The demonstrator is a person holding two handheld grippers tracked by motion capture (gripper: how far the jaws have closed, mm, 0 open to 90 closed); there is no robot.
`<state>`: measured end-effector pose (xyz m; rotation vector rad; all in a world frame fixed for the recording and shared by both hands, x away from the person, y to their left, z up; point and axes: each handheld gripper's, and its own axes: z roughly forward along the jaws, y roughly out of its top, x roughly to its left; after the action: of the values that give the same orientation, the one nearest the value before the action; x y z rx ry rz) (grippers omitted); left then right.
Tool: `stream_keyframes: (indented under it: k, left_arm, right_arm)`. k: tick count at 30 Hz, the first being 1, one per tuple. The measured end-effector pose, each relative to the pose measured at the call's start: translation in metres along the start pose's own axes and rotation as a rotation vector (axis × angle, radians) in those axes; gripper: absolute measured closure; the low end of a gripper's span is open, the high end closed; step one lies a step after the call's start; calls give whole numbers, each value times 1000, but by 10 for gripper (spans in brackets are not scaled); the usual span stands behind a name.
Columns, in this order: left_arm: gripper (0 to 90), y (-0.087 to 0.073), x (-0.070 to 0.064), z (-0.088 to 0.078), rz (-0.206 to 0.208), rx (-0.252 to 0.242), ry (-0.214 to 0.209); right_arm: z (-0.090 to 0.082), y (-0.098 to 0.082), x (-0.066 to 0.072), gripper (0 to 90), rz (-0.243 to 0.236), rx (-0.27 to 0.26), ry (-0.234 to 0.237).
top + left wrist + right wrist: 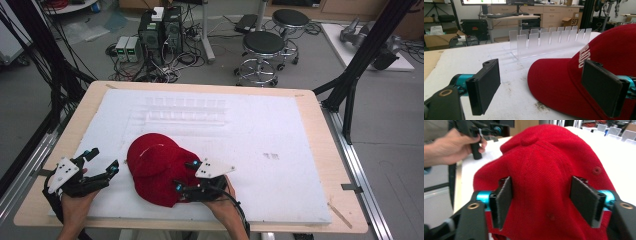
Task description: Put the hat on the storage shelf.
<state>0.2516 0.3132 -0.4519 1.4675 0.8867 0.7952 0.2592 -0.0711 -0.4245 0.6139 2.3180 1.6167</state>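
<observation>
A red baseball cap (155, 167) lies on the white foam board (280, 150), near the front, with its brim pointing left. In the left gripper view the brim and white lettering of the cap (564, 82) sit just ahead of the right-hand pad. My left gripper (103, 160) rests on the board left of the cap, open with nothing between its jaws (541, 85). My right gripper (185, 175) is at the cap's rear right side. Its jaws (542, 200) straddle the back of the cap's crown (549, 165). The fabric between them is not visibly pinched.
A clear acrylic slotted rack (185, 112) stands on the board behind the cap. The wooden table edge (325, 150) frames the board. On the floor beyond are stools (262, 47) and computer boxes with cables (160, 32). Black frame posts stand at both sides.
</observation>
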Motion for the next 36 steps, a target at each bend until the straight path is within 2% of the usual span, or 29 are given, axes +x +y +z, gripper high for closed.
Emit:
stream_keyframes:
  k: [1, 2, 3, 4, 5, 7, 15, 21, 24, 32, 36]
  left_arm:
    - [162, 0, 0, 0, 1, 0, -1]
    - [162, 0, 0, 0, 0, 0, -1]
    - [162, 0, 0, 0, 0, 1, 0]
    - [162, 0, 0, 0, 0, 1, -1]
    - [162, 0, 0, 0, 0, 2, 0]
    - [162, 0, 0, 0, 0, 2, 0]
    - [162, 0, 0, 0, 0, 3, -1]
    - [163, 0, 1, 0, -2, 7, -3]
    - [163, 0, 0, 0, 9, 8, -8]
    - [161, 1, -1, 2, 16, 20, -16]
    - [161, 2, 0, 4, 17, 40, -31]
  right_arm:
    - [0, 0, 0, 355, 0, 0, 0]
    - [1, 0, 0, 443, -3, 14, -2]
    - [1, 0, 0, 443, -3, 14, -2]
    - [2, -1, -1, 528, -8, 27, -13]
    - [2, -1, -1, 564, -8, 32, -10]
    - [3, -2, -1, 617, -8, 50, -24]
    - [2, -2, -3, 856, -14, 77, -20]
    - [1, 0, -4, 871, -5, 83, -29]
    - [1, 2, -5, 875, -38, 81, -27]
    - [-4, 11, -8, 876, -65, 57, -4]
    - [-7, 15, -10, 877, -74, 36, -9]
